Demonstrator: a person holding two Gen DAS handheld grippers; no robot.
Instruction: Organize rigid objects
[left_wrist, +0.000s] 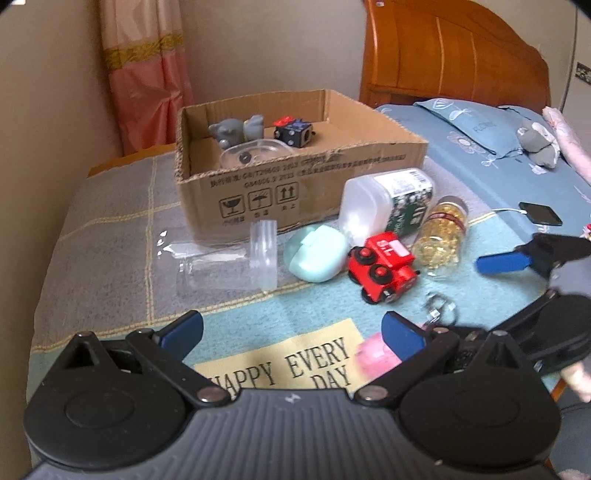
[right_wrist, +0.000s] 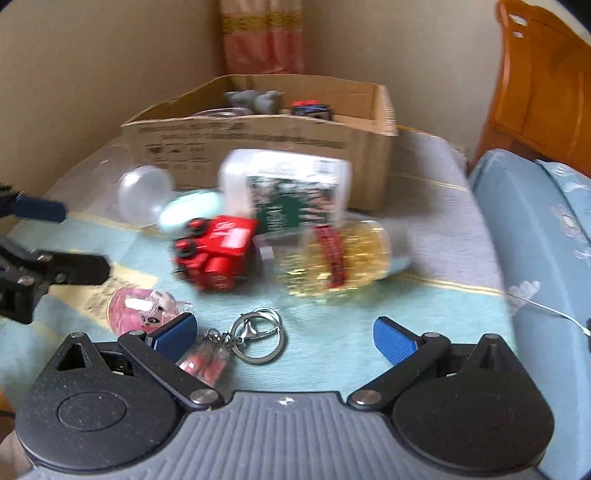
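Observation:
An open cardboard box (left_wrist: 280, 192) (right_wrist: 258, 144) stands on the bed and holds grey toy figures (left_wrist: 236, 129), a dark cube toy (left_wrist: 293, 134) and a clear dish (left_wrist: 255, 153). In front of it lie a clear plastic cup (left_wrist: 236, 258), a mint case (left_wrist: 316, 253), a red toy train (left_wrist: 382, 267) (right_wrist: 216, 253), a white jar with a green label (left_wrist: 388, 201) (right_wrist: 291, 192), a bottle of gold capsules (left_wrist: 441, 236) (right_wrist: 340, 254), a key ring (right_wrist: 258, 334) and a pink toy (right_wrist: 142, 306). My left gripper (left_wrist: 291, 332) is open and empty. My right gripper (right_wrist: 284, 336) is open above the key ring.
A mat printed HAPPY EVERY DAY (left_wrist: 280, 365) covers the near bed. A blue pillow (left_wrist: 476, 125), a grey plush (left_wrist: 539, 142) and a phone on a cable (left_wrist: 541, 214) lie to the right. A wooden headboard (left_wrist: 450, 51) and a pink curtain (left_wrist: 144, 74) stand behind.

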